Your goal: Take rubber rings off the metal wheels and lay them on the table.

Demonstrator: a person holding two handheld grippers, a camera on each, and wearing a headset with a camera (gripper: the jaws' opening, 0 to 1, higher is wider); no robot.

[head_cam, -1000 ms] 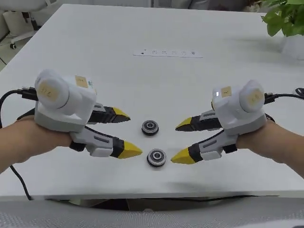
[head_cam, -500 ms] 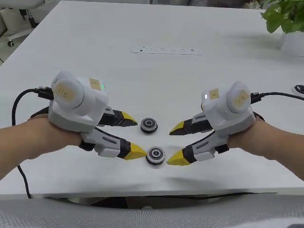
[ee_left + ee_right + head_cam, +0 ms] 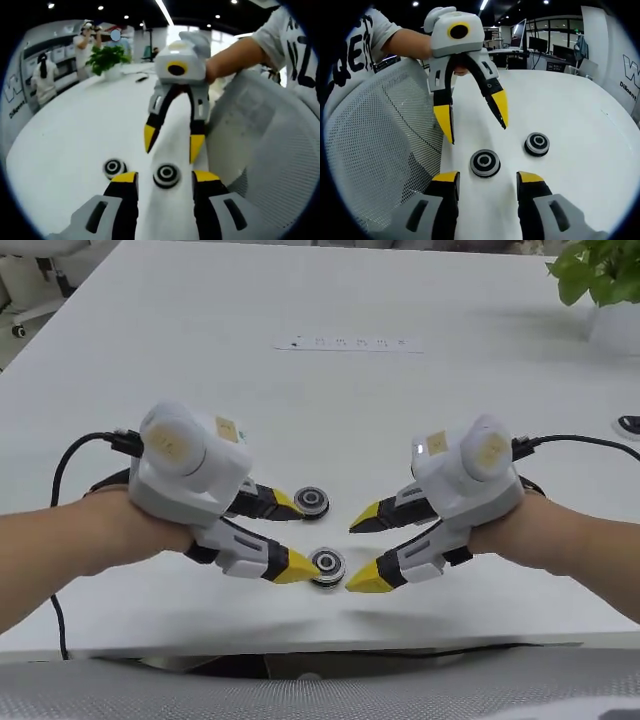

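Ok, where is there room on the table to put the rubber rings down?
Free: the wide bare table between the socket strip and the far wheel. Crowded: the near edge, where the open left gripper and open right gripper flank the near wheel.

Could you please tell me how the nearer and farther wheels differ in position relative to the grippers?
The nearer wheel lines up with the gap between the left gripper's open jaws; the farther wheel lies outside one jaw. The right gripper's open jaws also frame the nearer wheel, while the farther wheel sits off to their side. Both lie flat on the white table.
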